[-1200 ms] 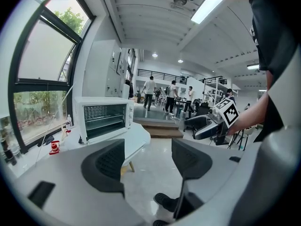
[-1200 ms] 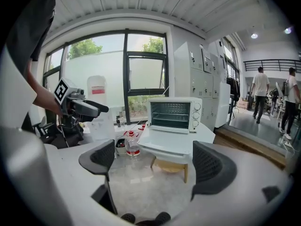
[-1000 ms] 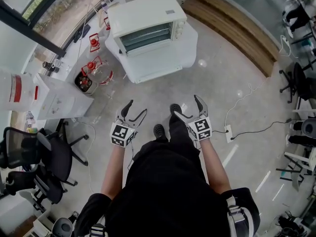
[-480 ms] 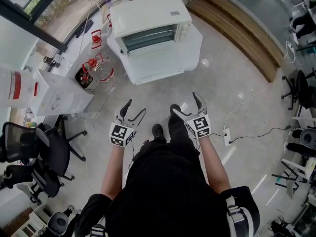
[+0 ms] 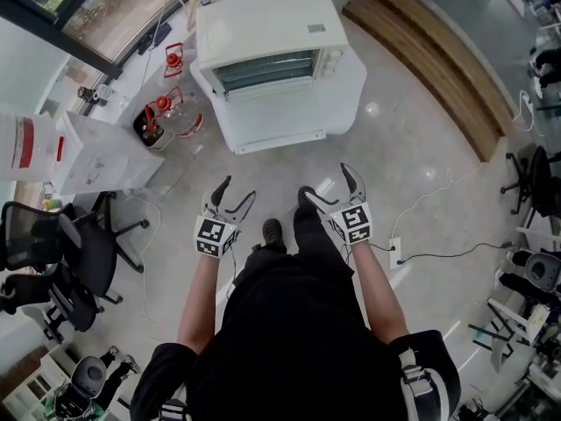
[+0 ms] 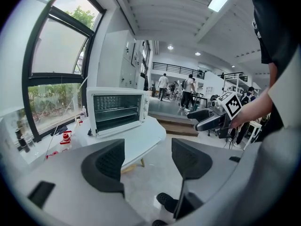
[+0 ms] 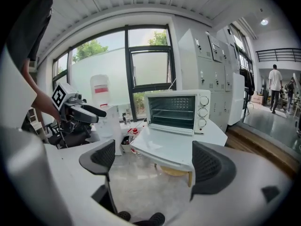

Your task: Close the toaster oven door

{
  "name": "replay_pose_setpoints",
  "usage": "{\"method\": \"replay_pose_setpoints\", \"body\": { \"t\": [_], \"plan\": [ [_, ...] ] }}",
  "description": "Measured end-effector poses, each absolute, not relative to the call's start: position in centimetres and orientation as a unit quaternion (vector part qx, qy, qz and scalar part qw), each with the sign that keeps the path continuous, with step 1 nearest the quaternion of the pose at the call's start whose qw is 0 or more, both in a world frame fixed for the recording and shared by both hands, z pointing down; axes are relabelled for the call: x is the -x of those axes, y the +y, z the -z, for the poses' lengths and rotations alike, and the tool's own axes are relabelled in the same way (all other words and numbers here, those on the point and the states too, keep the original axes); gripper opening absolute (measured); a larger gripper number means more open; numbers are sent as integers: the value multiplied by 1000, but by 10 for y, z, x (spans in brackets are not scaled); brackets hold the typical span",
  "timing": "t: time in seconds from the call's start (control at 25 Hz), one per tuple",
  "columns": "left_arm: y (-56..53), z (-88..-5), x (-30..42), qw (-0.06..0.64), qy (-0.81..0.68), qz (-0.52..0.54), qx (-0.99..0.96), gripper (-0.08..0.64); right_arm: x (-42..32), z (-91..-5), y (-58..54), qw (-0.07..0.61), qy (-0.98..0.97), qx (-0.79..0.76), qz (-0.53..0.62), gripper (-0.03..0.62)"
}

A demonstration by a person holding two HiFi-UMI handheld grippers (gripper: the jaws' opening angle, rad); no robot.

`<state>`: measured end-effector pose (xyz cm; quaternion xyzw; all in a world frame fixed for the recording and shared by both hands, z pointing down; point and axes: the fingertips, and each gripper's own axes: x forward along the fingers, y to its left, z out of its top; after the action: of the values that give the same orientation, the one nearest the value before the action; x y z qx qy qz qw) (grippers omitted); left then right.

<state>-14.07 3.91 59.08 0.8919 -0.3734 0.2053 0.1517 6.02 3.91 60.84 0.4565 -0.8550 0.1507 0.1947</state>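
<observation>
A white toaster oven (image 5: 263, 38) stands on a low white table (image 5: 349, 82) ahead of me, its door (image 5: 276, 117) swung down flat and the racks showing. The oven (image 6: 117, 109) sits far beyond my jaws in the left gripper view, and the oven (image 7: 178, 108) also appears well ahead in the right gripper view. My left gripper (image 5: 233, 194) is open and holds nothing, well short of the table. My right gripper (image 5: 330, 187) is open too, at the same distance. Both hang over the floor near the person's shoes (image 5: 273, 231).
A white box (image 5: 101, 156) and red-capped bottles (image 5: 158, 117) sit left of the table. Black office chairs (image 5: 53, 261) stand at the far left. A cable and power strip (image 5: 394, 253) lie on the floor at right. Wooden steps (image 5: 429, 51) run behind the table.
The whole scene has drifted down in the head view: the oven and table look nearer as the person steps forward. Both grippers keep their pose and stay open.
</observation>
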Motion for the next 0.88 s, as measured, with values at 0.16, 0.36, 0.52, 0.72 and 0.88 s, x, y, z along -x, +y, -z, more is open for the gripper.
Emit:
{"method": "replay_pose_setpoints", "body": {
  "t": [0.16, 0.36, 0.52, 0.72, 0.88],
  "plan": [
    [19, -597, 126, 149, -400, -215, -878, 295, -79, -618, 14, 202, -863, -438, -151, 524],
    [-11, -605, 124, 123, -460, -239, -846, 296, -101, -637, -15, 213, -872, -412, -153, 514],
    [-26, -617, 122, 137, -491, -239, -826, 295, -111, -662, -37, 223, -883, -382, -157, 514],
    [-28, -633, 123, 140, -506, -248, -814, 296, -110, -687, -55, 241, -892, -349, -155, 512],
    [-24, -656, 130, 154, -508, -255, -808, 295, -100, -696, -63, 244, -894, -341, -156, 511]
  ]
}}
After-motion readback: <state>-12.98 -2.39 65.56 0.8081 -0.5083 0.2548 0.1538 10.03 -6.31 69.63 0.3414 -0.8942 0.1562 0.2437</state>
